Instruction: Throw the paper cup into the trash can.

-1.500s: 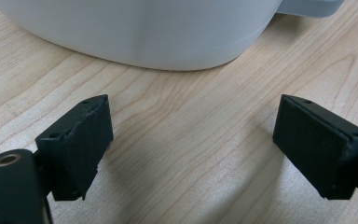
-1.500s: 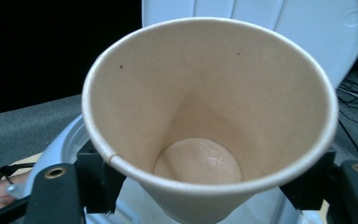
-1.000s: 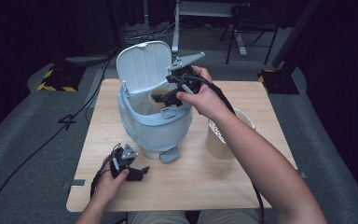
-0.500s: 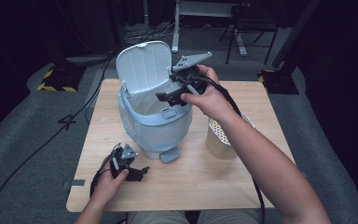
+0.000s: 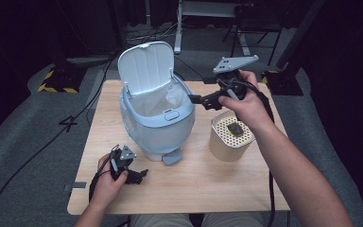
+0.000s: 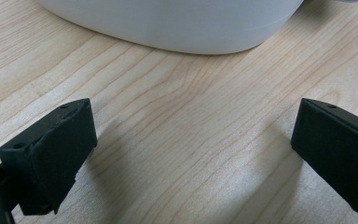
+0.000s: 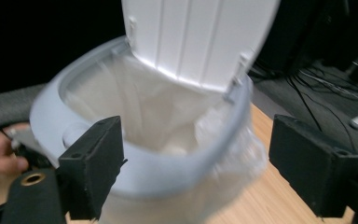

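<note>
right claw [image 5: 194, 99]: jaws apart, nothing between them, have just been closing some; held in the air just off the bin's rim, pointing at the bin.
left claw [image 5: 139, 176]: jaws wide, have just been opening, nothing held; resting low on the surface [image 5: 208, 184] in front of the bin, near the pedal [image 5: 171, 157].
bin [image 5: 158, 120]: middle of surface, lid [image 5: 146, 66] up, white liner [image 5: 163, 101] inside, bunched over the rim on the right.
cup [image 5: 231, 139]: tan, perforated top, just right of the bin, under the right wrist; dark lump [image 5: 236, 128] on top.
risk 1: right forearm passes right above the cup; a low sweep could knock it over or flick the lump off.
risk 2: right claw near the liner edge; a jaw could snag the loose plastic and drag it off the rim.
risk 3: lid stands open by itself; a bump to bin or pedal from the left claw could drop it shut on the right claw.
risk 4: cables trail over the surface and could catch.
</note>
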Demonstrator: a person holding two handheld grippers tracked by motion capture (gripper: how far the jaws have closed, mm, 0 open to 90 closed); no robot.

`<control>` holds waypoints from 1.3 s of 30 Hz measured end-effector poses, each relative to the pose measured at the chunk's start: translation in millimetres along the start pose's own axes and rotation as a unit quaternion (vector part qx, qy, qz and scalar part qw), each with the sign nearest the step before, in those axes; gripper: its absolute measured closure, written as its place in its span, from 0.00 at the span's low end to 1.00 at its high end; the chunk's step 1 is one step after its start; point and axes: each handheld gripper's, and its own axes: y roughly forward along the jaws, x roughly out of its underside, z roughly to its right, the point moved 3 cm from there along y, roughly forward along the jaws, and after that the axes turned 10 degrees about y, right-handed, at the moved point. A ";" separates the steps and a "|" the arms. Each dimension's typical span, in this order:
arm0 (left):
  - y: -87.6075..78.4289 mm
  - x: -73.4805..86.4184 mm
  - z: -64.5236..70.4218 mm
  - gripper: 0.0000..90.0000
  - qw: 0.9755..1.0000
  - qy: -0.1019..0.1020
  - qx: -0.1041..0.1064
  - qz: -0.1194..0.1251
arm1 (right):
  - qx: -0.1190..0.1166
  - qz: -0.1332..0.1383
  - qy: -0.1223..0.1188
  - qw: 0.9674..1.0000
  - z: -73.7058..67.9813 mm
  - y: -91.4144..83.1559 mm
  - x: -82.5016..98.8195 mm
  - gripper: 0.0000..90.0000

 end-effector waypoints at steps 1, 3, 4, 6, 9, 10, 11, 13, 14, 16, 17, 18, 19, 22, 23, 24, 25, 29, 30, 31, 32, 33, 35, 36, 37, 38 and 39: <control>-0.1 0.0 -0.1 0.01 1.000 0.000 0.000 0.000 | 0.003 -0.006 0.001 1.000 2.9 -5.5 3.8 0.22; 0.0 0.0 -0.1 0.01 1.000 0.000 0.000 0.000 | 0.004 -0.009 0.005 1.000 5.8 -10.8 7.8 0.23; 0.5 -0.1 -0.6 0.00 1.000 0.001 0.003 0.001 | 0.011 -0.007 0.013 1.000 13.1 -23.6 18.5 0.22; 0.4 -0.1 -0.7 0.00 1.000 0.001 0.003 0.000 | 0.017 -0.005 0.018 1.000 17.9 -32.8 26.4 0.22; 0.4 -0.1 -0.6 0.00 1.000 0.000 0.002 0.000 | 0.028 0.001 0.024 0.999 25.5 -47.0 39.3 0.21; 0.4 -0.1 -0.6 0.00 1.000 0.000 0.002 0.000 | 0.032 0.001 0.026 0.999 27.9 -52.0 44.1 0.21; 0.4 -0.1 -0.6 0.00 1.000 0.000 0.002 0.000 | 0.034 0.000 0.028 0.999 29.8 -55.6 47.7 0.21; 0.4 0.0 0.5 0.00 1.000 -0.004 0.004 -0.001 | 0.042 -0.003 0.034 0.999 34.3 -64.6 57.1 0.21; 0.3 0.0 0.4 0.00 1.000 -0.004 0.003 0.000 | 0.049 -0.004 0.035 0.998 37.5 -70.7 64.5 0.21; 0.4 0.0 0.5 0.00 1.000 -0.005 0.003 0.000 | 0.056 -0.005 0.039 0.998 40.7 -77.5 73.5 0.21; 0.4 0.0 0.5 0.00 1.000 -0.005 0.003 0.000 | 0.056 -0.005 0.039 0.998 40.7 -77.5 73.5 0.21; 0.3 0.0 0.5 0.00 1.000 -0.005 0.002 0.000 | 0.057 -0.005 0.041 0.998 41.8 -80.3 77.7 0.21; 0.1 0.0 0.2 0.00 1.000 -0.003 0.000 -0.001 | 0.066 -0.002 0.051 0.997 46.0 -90.5 95.4 0.21; 0.2 0.0 0.5 0.00 1.000 -0.004 0.002 0.000 | 0.080 -0.004 0.056 0.995 50.2 -97.6 111.2 0.21; 0.1 0.1 0.4 0.00 1.000 -0.004 0.001 -0.001 | 0.086 -0.005 0.059 0.994 51.4 -100.7 117.5 0.21; 0.1 0.1 0.6 0.00 1.000 -0.005 0.000 -0.001 | 0.094 -0.005 0.058 0.994 52.8 -103.9 123.6 0.21; -0.3 0.2 0.9 0.00 1.000 -0.006 -0.002 -0.002 | 0.100 -0.004 0.060 0.993 53.3 -106.2 128.2 0.22; -1.4 1.5 2.7 0.01 1.000 -0.014 -0.008 0.000 | 0.109 -0.006 0.074 0.991 55.6 -115.3 153.9 0.22; -1.5 1.7 2.8 0.01 1.000 -0.014 -0.008 0.000 | 0.115 -0.010 0.076 0.990 56.8 -117.3 164.1 0.22; -1.5 1.7 2.9 0.01 1.000 -0.014 -0.008 0.000 | 0.117 -0.013 0.081 0.990 57.5 -118.3 170.9 0.22; -1.6 1.7 3.0 0.01 1.000 -0.015 -0.008 0.000 | 0.118 -0.013 0.084 0.989 58.0 -118.8 174.2 0.22; -1.5 1.8 3.3 0.01 1.000 -0.016 -0.007 0.000 | 0.119 -0.015 0.089 0.989 58.5 -120.1 180.8 0.22; -2.2 2.0 3.7 0.01 1.000 -0.018 -0.013 -0.002 | 0.123 -0.014 0.101 0.987 56.9 -124.1 196.6 0.22; -2.2 2.2 4.8 0.01 1.000 -0.022 -0.013 -0.001 | 0.124 -0.012 0.107 0.986 55.5 -125.6 204.4 0.22; -2.9 2.5 4.7 0.01 1.000 -0.021 -0.019 -0.002 | 0.126 -0.011 0.112 0.986 53.8 -126.9 212.6 0.22; -3.7 2.8 4.6 0.02 1.000 -0.020 -0.020 -0.002 | 0.126 -0.009 0.116 0.985 52.3 -127.7 221.0 0.22; -3.9 3.1 4.8 0.02 0.999 -0.023 -0.023 0.000 | 0.129 -0.008 0.118 0.985 51.6 -128.0 227.3 0.23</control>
